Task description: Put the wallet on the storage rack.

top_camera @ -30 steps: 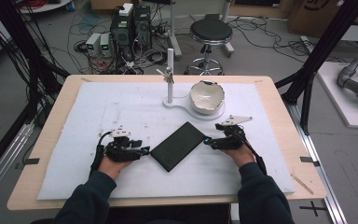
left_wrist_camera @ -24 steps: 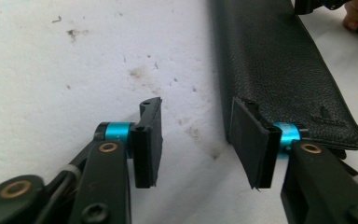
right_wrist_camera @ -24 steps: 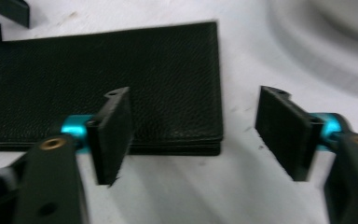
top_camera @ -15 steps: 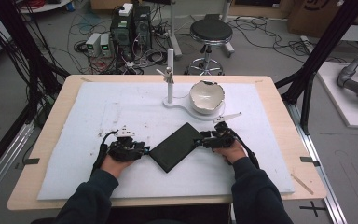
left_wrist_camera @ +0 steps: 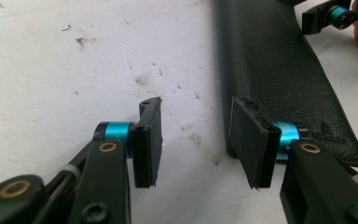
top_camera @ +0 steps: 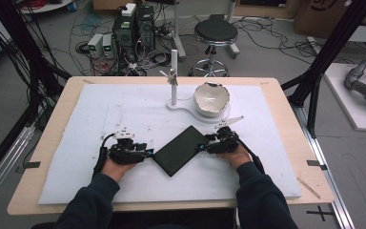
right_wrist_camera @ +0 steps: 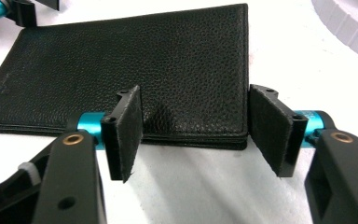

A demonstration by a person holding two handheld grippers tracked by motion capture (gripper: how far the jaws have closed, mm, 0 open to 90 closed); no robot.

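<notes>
A black leather wallet (top_camera: 181, 150) lies flat and closed, set diagonally on the white mat (top_camera: 100, 114). My left gripper (top_camera: 148, 153) sits open at its left corner. In the left gripper view its pads (left_wrist_camera: 198, 140) are wide apart over bare mat, and the wallet's edge (left_wrist_camera: 270, 60) runs just beside the right-hand pad. My right gripper (top_camera: 204, 144) is open at the wallet's right corner. In the right gripper view its pads (right_wrist_camera: 196, 130) straddle the near edge of the wallet (right_wrist_camera: 144, 60) without clamping it. The left gripper (right_wrist_camera: 9, 9) shows at the far corner.
A white bowl (top_camera: 211, 98) rests on a white base with an upright post (top_camera: 174, 76) behind the wallet. The mat covers most of the wooden table (top_camera: 57, 95). A stool (top_camera: 214, 33), computers and cables stand on the floor beyond.
My right gripper has slid left, up to the wallet's right corner. The left gripper and the wallet have hardly moved.
</notes>
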